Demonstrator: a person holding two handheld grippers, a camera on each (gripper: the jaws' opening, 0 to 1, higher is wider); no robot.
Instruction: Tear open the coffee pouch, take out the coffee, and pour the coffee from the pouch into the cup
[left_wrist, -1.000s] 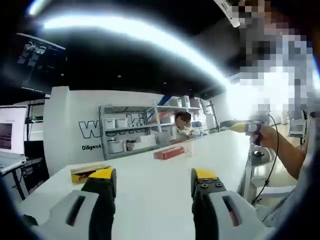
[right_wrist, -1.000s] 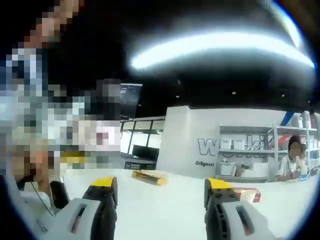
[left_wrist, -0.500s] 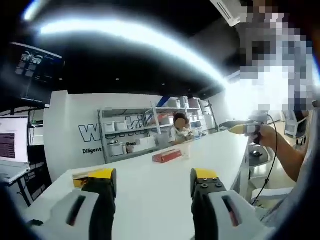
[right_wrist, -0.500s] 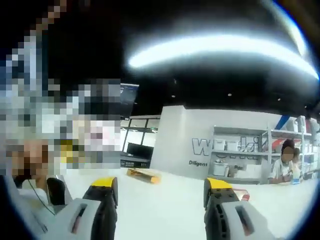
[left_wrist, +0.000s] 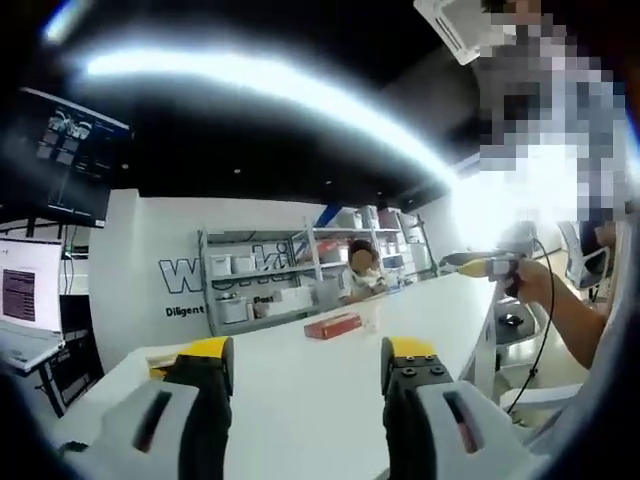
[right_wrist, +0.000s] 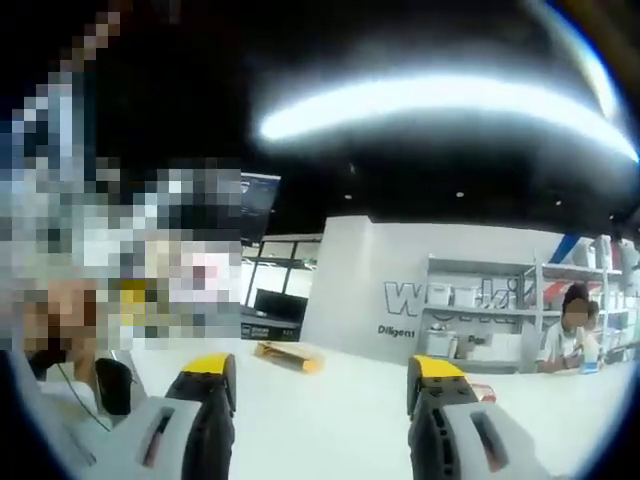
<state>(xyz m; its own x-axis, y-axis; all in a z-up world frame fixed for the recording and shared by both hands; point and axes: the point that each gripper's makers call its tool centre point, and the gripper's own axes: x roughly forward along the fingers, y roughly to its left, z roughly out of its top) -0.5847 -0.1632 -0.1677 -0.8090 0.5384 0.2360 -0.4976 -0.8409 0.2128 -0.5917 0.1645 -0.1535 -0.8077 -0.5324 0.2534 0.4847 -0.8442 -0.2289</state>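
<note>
My left gripper is open, its yellow-tipped jaws held apart over a white table with nothing between them. A red flat pack lies further along the table, with what looks like a clear cup beside it. A yellow flat pack peeks out behind the left jaw. At the right a hand holds my right gripper. In the right gripper view, my right gripper is open and empty. The yellow flat pack lies ahead, and the red flat pack is partly behind the right jaw.
A person sits at the table's far end, before metal shelves with white boxes. Screens stand off the table's left side. A chair stands beyond the right edge. The table surface between the jaws and the packs is bare.
Both views have shifted a little with the hands. The packs lie where they were, and both grippers remain open.
</note>
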